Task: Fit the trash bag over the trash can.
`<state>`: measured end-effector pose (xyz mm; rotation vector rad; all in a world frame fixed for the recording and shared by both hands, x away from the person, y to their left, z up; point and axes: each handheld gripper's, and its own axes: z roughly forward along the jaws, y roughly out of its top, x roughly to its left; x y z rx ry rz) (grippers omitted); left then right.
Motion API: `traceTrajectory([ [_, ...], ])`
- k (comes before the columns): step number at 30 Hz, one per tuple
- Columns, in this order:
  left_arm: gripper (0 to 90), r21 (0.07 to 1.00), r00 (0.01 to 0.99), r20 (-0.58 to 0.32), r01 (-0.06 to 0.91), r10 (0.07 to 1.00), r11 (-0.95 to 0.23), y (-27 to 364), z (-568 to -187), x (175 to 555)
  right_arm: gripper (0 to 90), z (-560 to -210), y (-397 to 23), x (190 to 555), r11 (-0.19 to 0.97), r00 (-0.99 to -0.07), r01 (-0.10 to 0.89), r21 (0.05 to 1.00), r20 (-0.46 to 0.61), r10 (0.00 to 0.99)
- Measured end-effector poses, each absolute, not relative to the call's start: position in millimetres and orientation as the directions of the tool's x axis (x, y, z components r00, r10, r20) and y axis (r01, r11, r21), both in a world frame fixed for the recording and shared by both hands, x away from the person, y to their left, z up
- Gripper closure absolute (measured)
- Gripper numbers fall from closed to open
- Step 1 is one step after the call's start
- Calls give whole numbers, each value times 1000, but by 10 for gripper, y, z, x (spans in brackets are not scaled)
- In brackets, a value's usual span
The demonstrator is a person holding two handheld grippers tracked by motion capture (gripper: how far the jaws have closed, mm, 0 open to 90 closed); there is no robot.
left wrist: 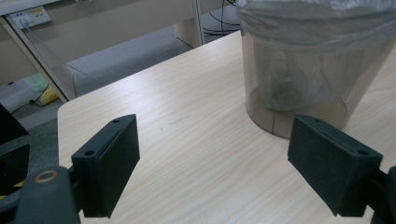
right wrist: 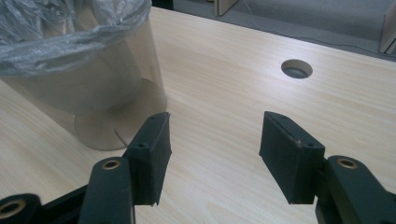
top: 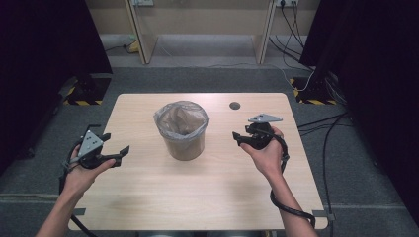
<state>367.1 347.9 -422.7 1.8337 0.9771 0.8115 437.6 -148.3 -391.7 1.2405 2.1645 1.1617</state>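
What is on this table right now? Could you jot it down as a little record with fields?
Table: light wooden table with a round cable hole
Main thing: translucent bin, upright near the table's middle
Bin lining: clear plastic bag folded over the rim
Left gripper: open, holding nothing, left of the bin
Right gripper: open, holding nothing, right of the bin
Contact: neither gripper touches the bin

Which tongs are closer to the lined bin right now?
Right, narrowly. The right tongs hover open just off the bin; the left tongs sit open, slightly farther away on its other side.
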Motion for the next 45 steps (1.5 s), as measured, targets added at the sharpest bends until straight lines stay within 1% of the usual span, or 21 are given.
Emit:
traceTrajectory([
  [11, 159, 908, 454, 106, 320, 885, -272, 3536, -4505, 3449, 419, -4076, -1785, 4197, 235, -488, 540, 808, 74, 870],
  [26, 159, 898, 441, 84, 354, 894, -260, 3534, -4753, 3269, 408, -4262, -2200, 3925, 191, -423, 559, 807, 80, 902],
  [34, 159, 880, 459, 72, 389, 885, -273, 3488, -4923, 3158, 397, -4447, -2361, 3770, 176, -398, 578, 796, 87, 913],
  [45, 159, 871, 422, 49, 425, 905, -245, 3501, -5075, 3106, 387, -4769, -2575, 3581, 153, -358, 605, 781, 96, 929],
])
